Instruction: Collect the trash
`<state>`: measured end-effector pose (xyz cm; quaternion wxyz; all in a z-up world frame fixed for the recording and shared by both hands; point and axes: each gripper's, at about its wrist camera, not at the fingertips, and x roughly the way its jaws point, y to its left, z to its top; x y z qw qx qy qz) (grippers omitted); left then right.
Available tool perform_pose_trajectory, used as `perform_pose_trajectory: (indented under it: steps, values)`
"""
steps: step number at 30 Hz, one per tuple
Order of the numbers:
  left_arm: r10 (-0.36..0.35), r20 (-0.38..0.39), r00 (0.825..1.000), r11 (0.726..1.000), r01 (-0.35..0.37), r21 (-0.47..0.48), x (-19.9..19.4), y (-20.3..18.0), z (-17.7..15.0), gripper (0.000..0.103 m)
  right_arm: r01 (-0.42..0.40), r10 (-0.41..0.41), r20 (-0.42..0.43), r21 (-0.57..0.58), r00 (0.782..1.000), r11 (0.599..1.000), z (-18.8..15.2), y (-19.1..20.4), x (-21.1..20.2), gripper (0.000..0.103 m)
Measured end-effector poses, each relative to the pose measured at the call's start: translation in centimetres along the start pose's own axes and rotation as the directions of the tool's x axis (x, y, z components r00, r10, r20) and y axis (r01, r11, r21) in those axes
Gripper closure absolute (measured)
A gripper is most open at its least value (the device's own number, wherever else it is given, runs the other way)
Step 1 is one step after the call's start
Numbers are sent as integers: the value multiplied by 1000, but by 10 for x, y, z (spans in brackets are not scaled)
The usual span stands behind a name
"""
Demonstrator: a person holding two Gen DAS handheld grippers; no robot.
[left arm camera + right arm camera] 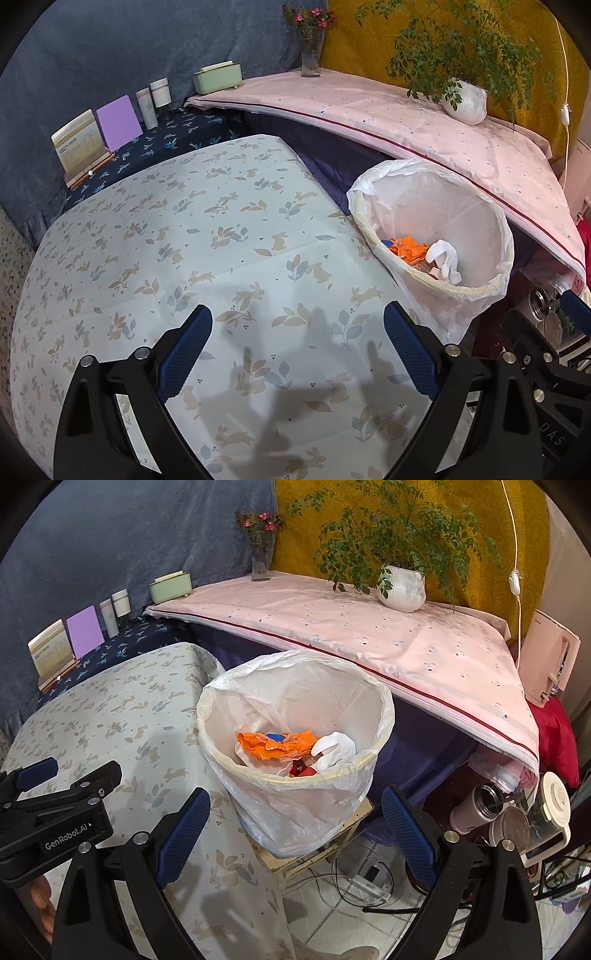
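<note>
The trash — orange wrappers (275,744) and a crumpled white tissue (334,751) — already lies in the lined wastebasket (295,775), which stands on a small stool (314,853) just beside the rabbit-print tablecloth (184,240). Both the right gripper (295,834) and the left gripper (297,349) are spread wide, holding nothing. No litter shows on the cloth — the sensible step is probably a slow scan of it. The pink-draped shelf (369,642) overhangs the basket's far side, crowding any approach from there.

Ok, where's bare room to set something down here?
The rabbit-print tabletop is bare from the card stands across to the lined bin. The pink shelf is free between vase and plant pot. The floor under the bin is crowded.
</note>
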<state>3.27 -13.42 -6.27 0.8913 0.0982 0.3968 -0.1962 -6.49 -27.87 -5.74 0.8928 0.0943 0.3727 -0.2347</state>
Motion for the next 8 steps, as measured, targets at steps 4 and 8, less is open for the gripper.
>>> perform_pose_trajectory:
  steps: [4,8]
  values:
    - [14,9,1000,1000,-14,7,0,-1,0,13,3,-3,-2,1,1000,1000,0,0,1,13]
    - [-2,3,1000,1000,2,18,2,-2,1,13,4,-4,-4,2,1000,1000,-1,1,2,13]
